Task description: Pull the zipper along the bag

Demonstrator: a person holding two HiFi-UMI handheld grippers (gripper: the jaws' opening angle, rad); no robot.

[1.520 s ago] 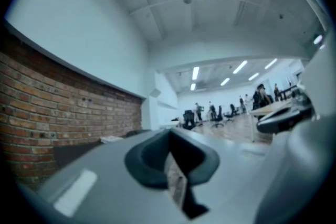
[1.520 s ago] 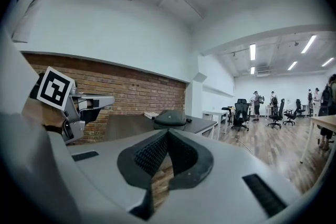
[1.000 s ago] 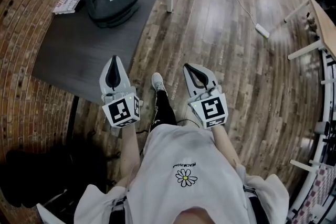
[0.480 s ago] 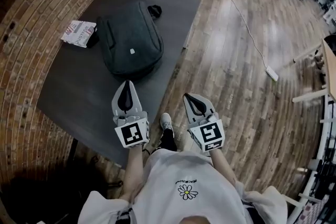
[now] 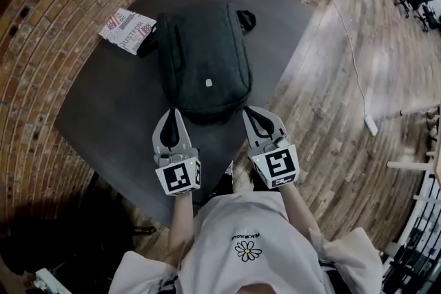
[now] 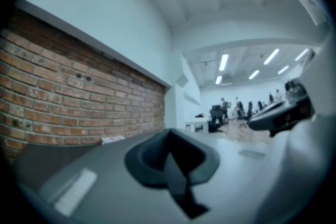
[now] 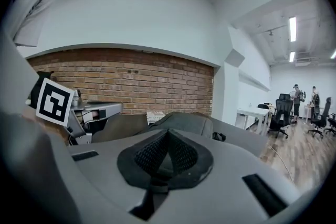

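Left gripper (image 5: 172, 111) and right gripper (image 5: 249, 109) sat clamped together, empty, beside the bag (image 5: 203, 65); they probably needed opening before grabbing its zipper pull.

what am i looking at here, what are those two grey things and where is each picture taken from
No robot here: a person holds a two-jaw tool in each hand. The top-down picture comes from a camera on the person's head; it shows the left tool and right tool at a dark table. The other two come from cameras riding on each tool, looking along its jaws. On the table lie a dark bag and a printed packet beside it. Both tools are shut and hold nothing.
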